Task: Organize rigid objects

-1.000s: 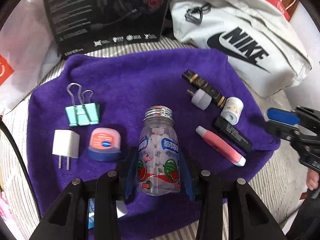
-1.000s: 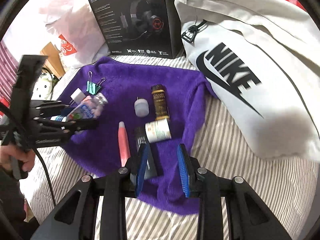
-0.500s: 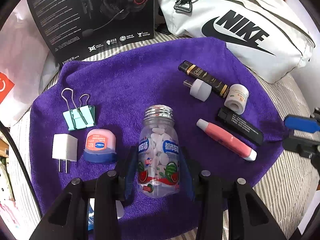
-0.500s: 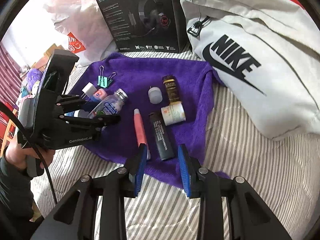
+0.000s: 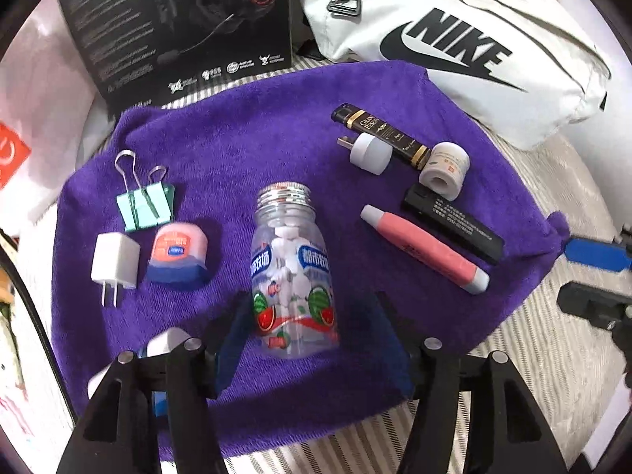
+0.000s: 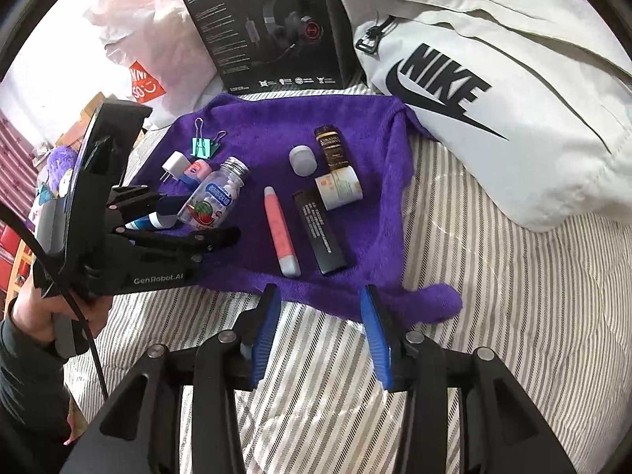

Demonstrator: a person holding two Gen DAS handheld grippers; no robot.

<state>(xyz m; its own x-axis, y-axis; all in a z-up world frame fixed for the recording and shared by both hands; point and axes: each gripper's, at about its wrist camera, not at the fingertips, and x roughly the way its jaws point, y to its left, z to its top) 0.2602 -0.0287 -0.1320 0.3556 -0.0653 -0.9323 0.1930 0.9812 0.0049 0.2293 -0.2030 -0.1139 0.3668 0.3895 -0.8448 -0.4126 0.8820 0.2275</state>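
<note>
Your left gripper sits low over the near edge of the purple towel, its blue pads now spread wide with a clear gap on each side of the candy bottle; half a second ago those pads were pressed against it. The bottle lies on the towel between the fingers, a clear plastic one with a silver threaded neck pointing away from you, white tablets inside and watermelon pictures on its label. Just left of it lie a lip balm jar, a white plug adapter and a green binder clip; to its right are a pink tube and a black stick. Your right gripper hovers over the striped bedding just short of the towel's near edge, fingers apart and empty, and it has drawn back from the pink tube since the earlier frame.
</note>
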